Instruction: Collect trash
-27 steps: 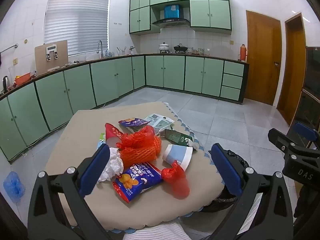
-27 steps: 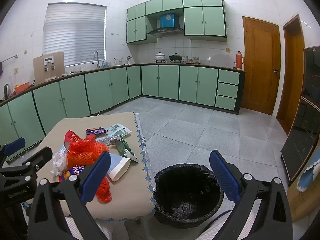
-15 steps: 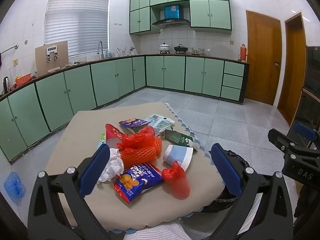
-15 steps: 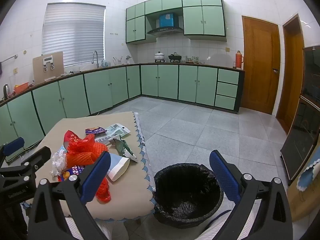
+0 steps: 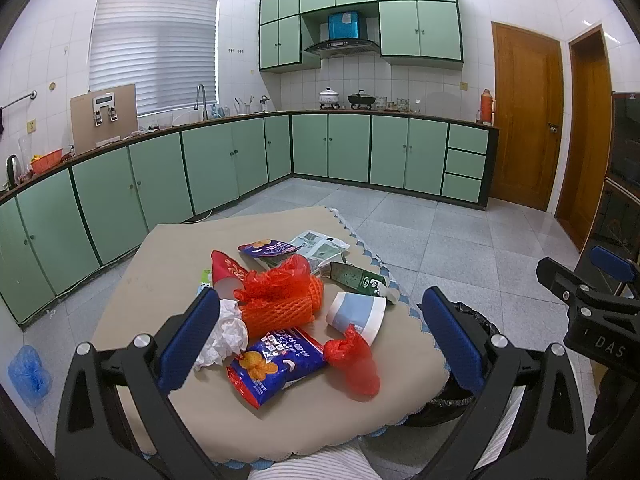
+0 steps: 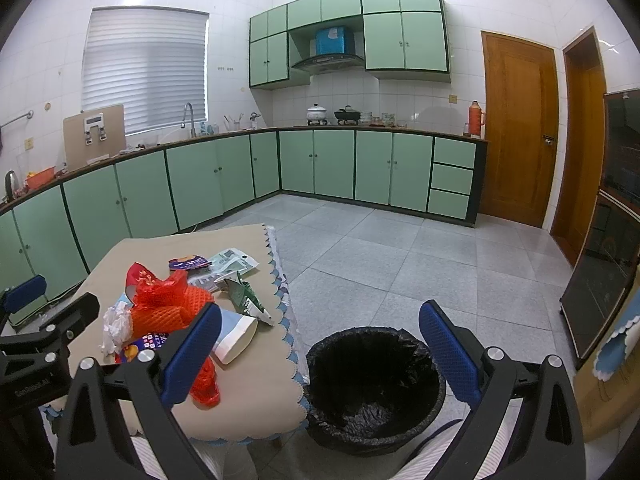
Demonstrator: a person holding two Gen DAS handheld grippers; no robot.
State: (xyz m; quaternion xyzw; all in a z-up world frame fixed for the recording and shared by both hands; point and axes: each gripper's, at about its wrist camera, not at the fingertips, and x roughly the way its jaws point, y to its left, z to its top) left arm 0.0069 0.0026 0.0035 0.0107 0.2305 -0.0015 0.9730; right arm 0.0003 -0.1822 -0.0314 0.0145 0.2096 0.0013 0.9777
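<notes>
A pile of trash lies on a small beige table (image 5: 160, 264): a blue snack bag (image 5: 276, 364), an orange foam net (image 5: 276, 312), a red plastic bag (image 5: 352, 360), crumpled white tissue (image 5: 224, 336), a blue-and-white paper cup (image 5: 356, 314), a green carton (image 5: 352, 276) and a purple wrapper (image 5: 266, 249). My left gripper (image 5: 320, 340) is open and empty, held above the pile's near side. My right gripper (image 6: 320, 348) is open and empty, above a black-lined trash bin (image 6: 372, 384) on the floor right of the table (image 6: 256, 392).
Green kitchen cabinets (image 5: 224, 164) run along the left and back walls. Wooden doors (image 5: 524, 120) stand at the right. Grey tiled floor (image 6: 400, 256) lies beyond the table and bin. A blue plastic item (image 5: 28, 368) lies on the floor at the left.
</notes>
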